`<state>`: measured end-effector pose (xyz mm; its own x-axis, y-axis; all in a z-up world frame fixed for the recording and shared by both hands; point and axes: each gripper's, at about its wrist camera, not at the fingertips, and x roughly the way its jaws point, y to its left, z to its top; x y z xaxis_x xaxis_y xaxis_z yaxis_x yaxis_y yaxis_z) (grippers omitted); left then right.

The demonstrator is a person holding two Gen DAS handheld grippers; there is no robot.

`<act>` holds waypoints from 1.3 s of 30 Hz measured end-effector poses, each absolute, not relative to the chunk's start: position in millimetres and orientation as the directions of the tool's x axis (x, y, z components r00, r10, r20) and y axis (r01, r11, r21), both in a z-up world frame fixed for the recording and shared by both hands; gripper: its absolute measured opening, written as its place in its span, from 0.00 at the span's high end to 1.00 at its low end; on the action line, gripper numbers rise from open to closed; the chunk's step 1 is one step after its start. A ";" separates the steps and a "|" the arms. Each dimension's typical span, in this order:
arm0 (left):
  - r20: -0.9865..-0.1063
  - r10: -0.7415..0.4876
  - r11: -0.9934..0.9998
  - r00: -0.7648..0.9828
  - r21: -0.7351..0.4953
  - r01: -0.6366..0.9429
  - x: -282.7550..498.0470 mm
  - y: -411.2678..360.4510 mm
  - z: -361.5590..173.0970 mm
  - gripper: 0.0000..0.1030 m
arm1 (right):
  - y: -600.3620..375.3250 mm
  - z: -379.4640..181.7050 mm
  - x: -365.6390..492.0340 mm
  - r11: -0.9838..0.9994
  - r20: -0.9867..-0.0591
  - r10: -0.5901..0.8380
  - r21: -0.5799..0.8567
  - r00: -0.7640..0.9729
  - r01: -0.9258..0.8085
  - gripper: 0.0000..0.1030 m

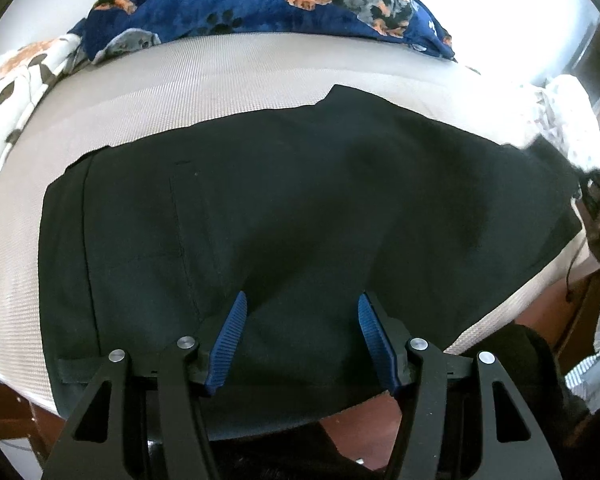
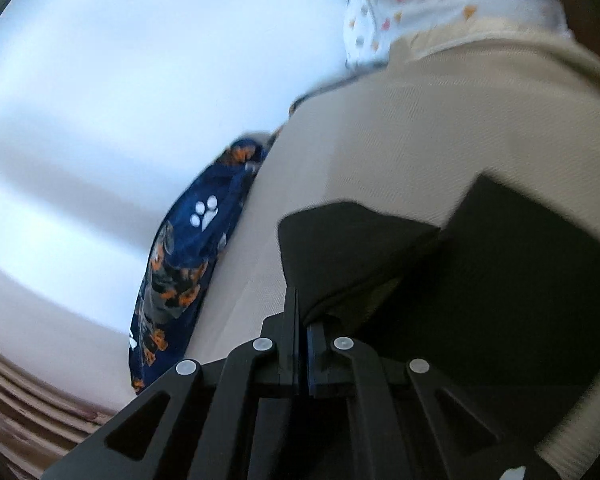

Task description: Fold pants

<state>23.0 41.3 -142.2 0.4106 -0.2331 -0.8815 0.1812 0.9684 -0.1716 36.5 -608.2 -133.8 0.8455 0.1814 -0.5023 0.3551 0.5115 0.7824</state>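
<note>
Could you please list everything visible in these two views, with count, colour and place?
pants: one, black, spread on the mattress
mattress: one, beige, under the pants
blanket: one, navy with dog print, at the mattress's far edge
patterned cloth: one, white with small coloured shapes, at a mattress corner
left gripper: one, black with blue pads, open over the pants
right gripper: one, black, shut on a fold of the pants

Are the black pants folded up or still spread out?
Partly folded. The pants lie flat on the bed, but the right gripper is pinching one end doubled over the rest.
</note>
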 end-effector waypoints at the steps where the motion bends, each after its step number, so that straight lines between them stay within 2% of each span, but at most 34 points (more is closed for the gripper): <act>1: -0.882 -0.239 0.967 0.407 -0.178 0.181 23.0 42.7 -142.0 0.43 | -612.4 -134.5 27.7 0.505 -0.505 0.187 0.785 0.843 0.358 0.95; 5: -0.885 -0.230 0.969 0.404 -0.170 0.177 21.3 48.8 -142.7 0.42 | -621.6 -149.4 -11.3 0.519 -0.575 0.184 0.746 0.798 0.418 0.96; 8: -0.883 -0.240 0.968 0.404 -0.184 0.174 21.0 52.3 -142.4 0.42 | -633.6 -170.4 -30.8 0.477 -0.593 0.180 0.750 0.785 0.457 0.96; 18: -0.884 -0.211 0.969 0.417 -0.134 0.205 20.5 49.0 -144.3 0.41 | -639.3 -193.7 -46.3 0.413 -0.566 0.222 0.792 0.794 0.449 0.96; 20: -0.883 -0.215 0.969 0.417 -0.140 0.203 20.9 49.9 -144.6 0.40 | -639.2 -195.2 -42.3 0.385 -0.551 0.248 0.811 0.797 0.441 0.93; 27: -0.886 -0.216 0.966 0.411 -0.133 0.221 21.1 48.2 -144.7 0.36 | -617.3 -196.5 -43.7 0.392 -0.541 0.315 0.823 0.780 0.412 0.90; 31: -0.883 -0.220 0.964 0.414 -0.131 0.231 20.9 48.7 -145.4 0.36 | -603.8 -198.2 -47.1 0.424 -0.570 0.327 0.801 0.754 0.422 0.96; 39: -0.876 -0.243 0.958 0.416 -0.151 0.242 21.5 55.3 -145.8 0.35 | -608.6 -203.2 -49.8 0.417 -0.569 0.334 0.804 0.751 0.424 0.97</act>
